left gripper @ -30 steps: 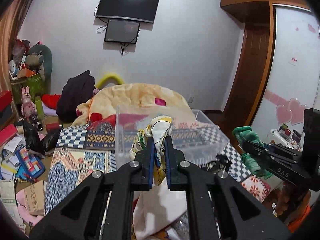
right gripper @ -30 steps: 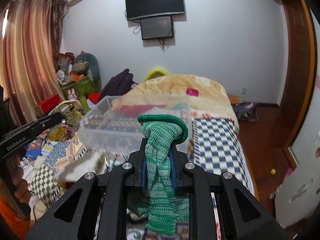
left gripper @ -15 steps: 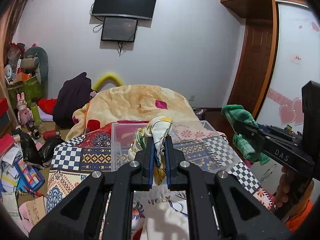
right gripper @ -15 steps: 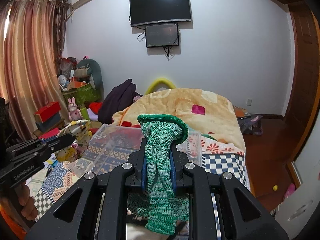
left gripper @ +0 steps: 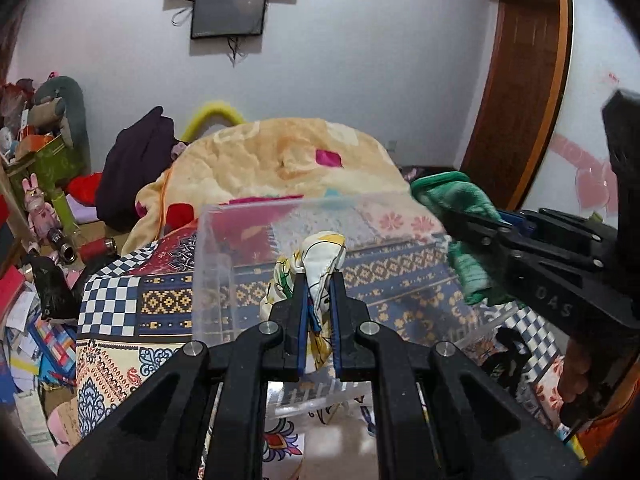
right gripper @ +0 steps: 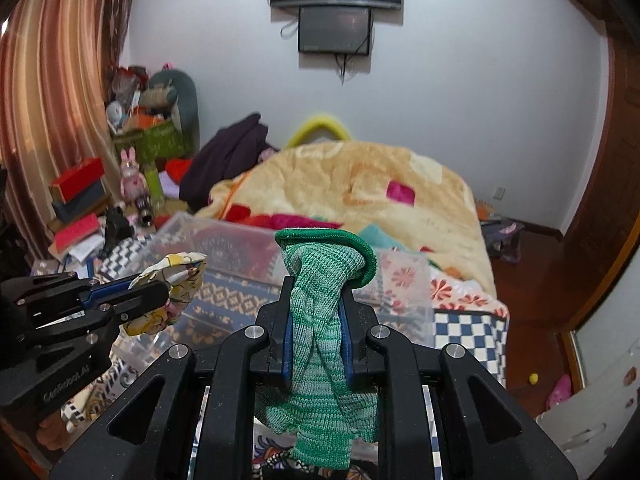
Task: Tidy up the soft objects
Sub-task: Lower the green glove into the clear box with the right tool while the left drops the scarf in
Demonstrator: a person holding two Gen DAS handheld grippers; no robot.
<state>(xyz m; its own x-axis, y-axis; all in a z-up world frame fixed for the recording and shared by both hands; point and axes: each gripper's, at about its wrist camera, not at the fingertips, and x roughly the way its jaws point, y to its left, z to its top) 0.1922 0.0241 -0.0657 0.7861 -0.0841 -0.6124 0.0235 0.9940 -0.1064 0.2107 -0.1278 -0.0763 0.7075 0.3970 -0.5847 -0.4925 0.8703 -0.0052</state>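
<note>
Your floral cloth [left gripper: 320, 264], white with yellow and blue print, is bunched upright above the clear bin [left gripper: 224, 264], which sits open on the patterned bedspread. Your green knit cloth [right gripper: 320, 320] hangs limp in folds, its darker hem curled on top, just over the bin's right side.
</note>
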